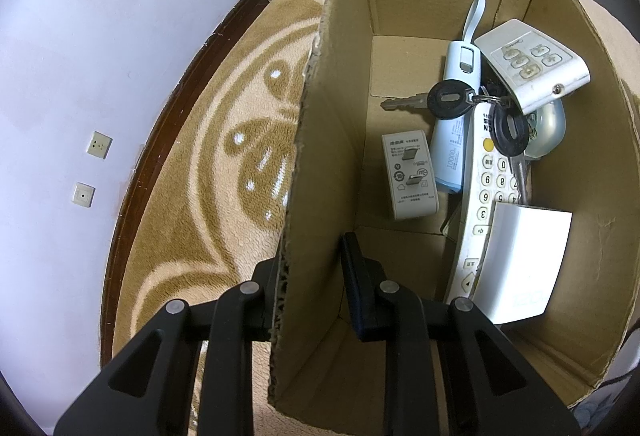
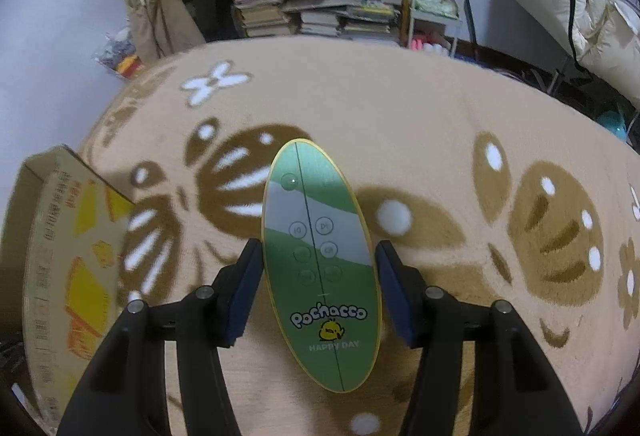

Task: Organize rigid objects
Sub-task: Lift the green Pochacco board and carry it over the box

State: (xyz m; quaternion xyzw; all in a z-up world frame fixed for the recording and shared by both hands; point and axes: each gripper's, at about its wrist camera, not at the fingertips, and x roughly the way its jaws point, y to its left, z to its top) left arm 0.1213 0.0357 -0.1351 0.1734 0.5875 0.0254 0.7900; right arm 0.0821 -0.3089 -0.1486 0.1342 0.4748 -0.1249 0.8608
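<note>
Green remote only in right view

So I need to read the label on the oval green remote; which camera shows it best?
The right wrist view: the oval green remote fills the middle between the right tongs, face up, with its buttons and "Pochacco" print readable. The left wrist view shows none of it, only the cardboard box and its contents.

keys in box, box on blanket
</note>
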